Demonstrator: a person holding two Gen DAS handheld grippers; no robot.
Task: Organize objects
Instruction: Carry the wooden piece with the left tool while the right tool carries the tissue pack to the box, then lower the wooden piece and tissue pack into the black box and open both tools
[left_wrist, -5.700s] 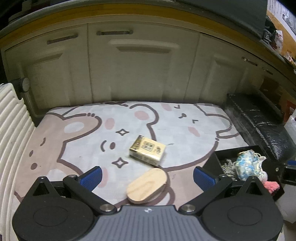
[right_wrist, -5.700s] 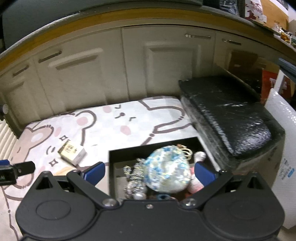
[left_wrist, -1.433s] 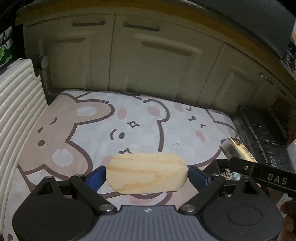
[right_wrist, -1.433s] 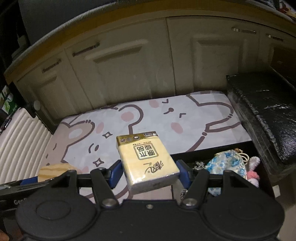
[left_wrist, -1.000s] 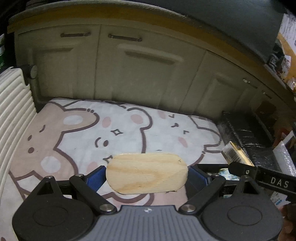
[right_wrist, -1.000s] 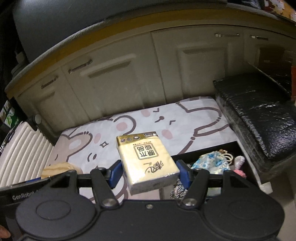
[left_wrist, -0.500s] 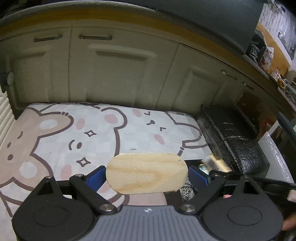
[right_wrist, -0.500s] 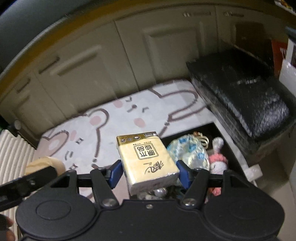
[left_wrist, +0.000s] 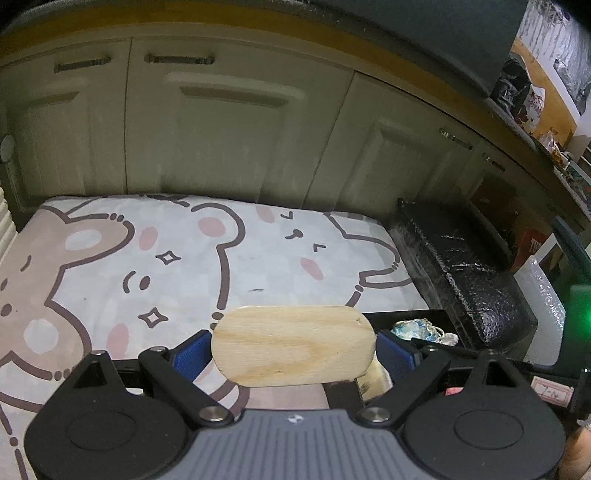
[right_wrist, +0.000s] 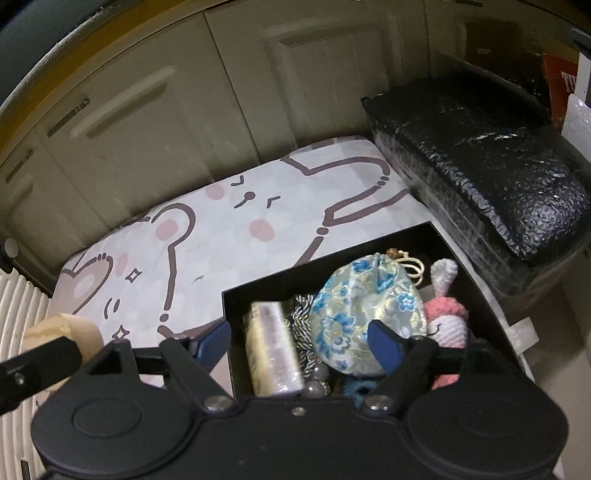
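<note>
My left gripper (left_wrist: 293, 350) is shut on an oval wooden board (left_wrist: 293, 345) and holds it above the bear-print mat (left_wrist: 166, 258), by the left edge of the black box (left_wrist: 410, 317). My right gripper (right_wrist: 299, 341) is open and empty over the black box (right_wrist: 266, 284). The yellow tissue pack (right_wrist: 271, 347) lies in the box's left side, beside a blue floral pouch (right_wrist: 365, 306) and a pink crocheted toy (right_wrist: 448, 321). The board also shows at the left edge of the right wrist view (right_wrist: 66, 330).
Cream cabinet doors (left_wrist: 229, 122) stand behind the mat. A black wrapped block (right_wrist: 480, 147) lies right of the box. A white ribbed panel (right_wrist: 18, 302) borders the mat on the left. Bubble wrap (left_wrist: 543, 295) is at far right.
My right gripper has opened and let the tissue pack drop into the black box. My left gripper has carried the wooden board rightward toward the box.
</note>
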